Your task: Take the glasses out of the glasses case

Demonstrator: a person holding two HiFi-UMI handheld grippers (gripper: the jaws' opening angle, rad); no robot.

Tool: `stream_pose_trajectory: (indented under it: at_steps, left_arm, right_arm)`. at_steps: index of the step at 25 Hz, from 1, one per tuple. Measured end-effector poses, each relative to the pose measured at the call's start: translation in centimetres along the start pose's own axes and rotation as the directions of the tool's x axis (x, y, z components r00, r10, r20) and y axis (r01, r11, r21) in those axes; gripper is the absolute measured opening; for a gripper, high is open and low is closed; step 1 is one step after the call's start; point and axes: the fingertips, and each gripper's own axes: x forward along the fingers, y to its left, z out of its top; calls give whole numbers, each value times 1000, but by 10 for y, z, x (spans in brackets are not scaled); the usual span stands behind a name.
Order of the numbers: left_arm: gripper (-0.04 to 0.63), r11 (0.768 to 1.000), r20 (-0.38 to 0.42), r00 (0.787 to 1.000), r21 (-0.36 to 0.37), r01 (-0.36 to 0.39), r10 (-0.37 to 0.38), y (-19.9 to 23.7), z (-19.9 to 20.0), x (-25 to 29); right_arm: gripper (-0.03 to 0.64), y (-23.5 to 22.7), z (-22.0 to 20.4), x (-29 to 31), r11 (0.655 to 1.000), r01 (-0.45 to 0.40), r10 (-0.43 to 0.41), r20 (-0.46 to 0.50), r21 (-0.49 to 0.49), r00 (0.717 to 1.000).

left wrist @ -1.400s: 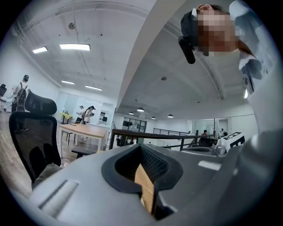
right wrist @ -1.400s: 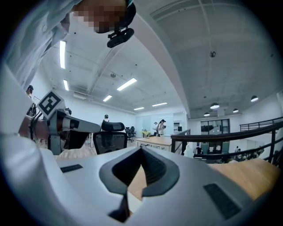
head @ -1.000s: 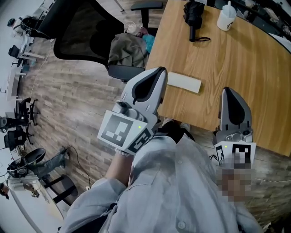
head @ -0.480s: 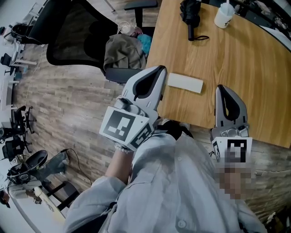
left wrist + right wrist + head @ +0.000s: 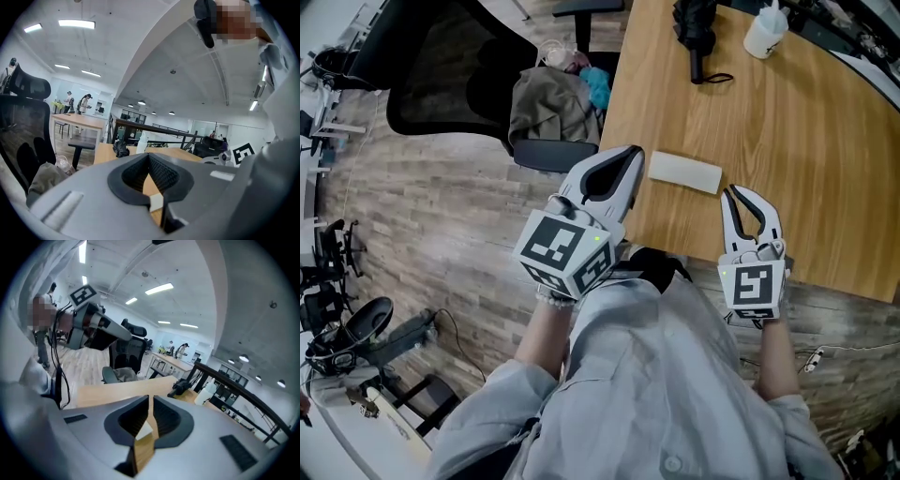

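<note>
A closed white glasses case (image 5: 683,172) lies near the front left edge of the wooden table (image 5: 811,141). My left gripper (image 5: 631,156) is shut and empty, its tips just left of the case at the table's corner. My right gripper (image 5: 742,192) is shut and empty too, hovering over the table just right of the case. In the left gripper view the case (image 5: 156,202) shows as a white sliver below the closed left gripper (image 5: 149,158). The right gripper view shows the case (image 5: 145,429) behind the closed right gripper (image 5: 151,400). No glasses are visible.
A folded black umbrella (image 5: 697,30) and a white bottle (image 5: 766,30) stand at the table's far side. A black office chair (image 5: 441,70) with clothes (image 5: 549,103) piled on its seat is left of the table. My grey sleeves fill the lower picture.
Both grippers have come down toward the table. The right one dropped further and rolled, so its marker cube now faces up and its tips sit beside the case.
</note>
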Motion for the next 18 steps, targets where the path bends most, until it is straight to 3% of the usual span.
stream_pose_trajectory:
  at_steps: [2, 4, 6, 11, 18]
  left_arm:
    - [5, 1000, -22, 1000, -10, -4, 4, 6, -9, 2]
    - [5, 1000, -39, 999, -15, -7, 6, 9, -17, 2]
    - [5, 1000, -50, 999, -20, -10, 9, 12, -22, 3]
    - [5, 999, -71, 997, -26, -24, 23, 19, -34, 2]
    - [5, 998, -94, 994, -42, -53, 49, 28, -48, -1]
  right_arm:
    - [13, 9, -15, 15, 997, -31, 26, -67, -75, 997]
    - [92, 19, -31, 27, 986, -73, 53, -129, -152, 990]
    - [105, 29, -46, 40, 967, -122, 82, -180, -223, 980]
    - [157, 51, -82, 68, 906, -230, 126, -293, -355, 948]
    - [175, 66, -110, 95, 814, -301, 113, -373, -496, 921]
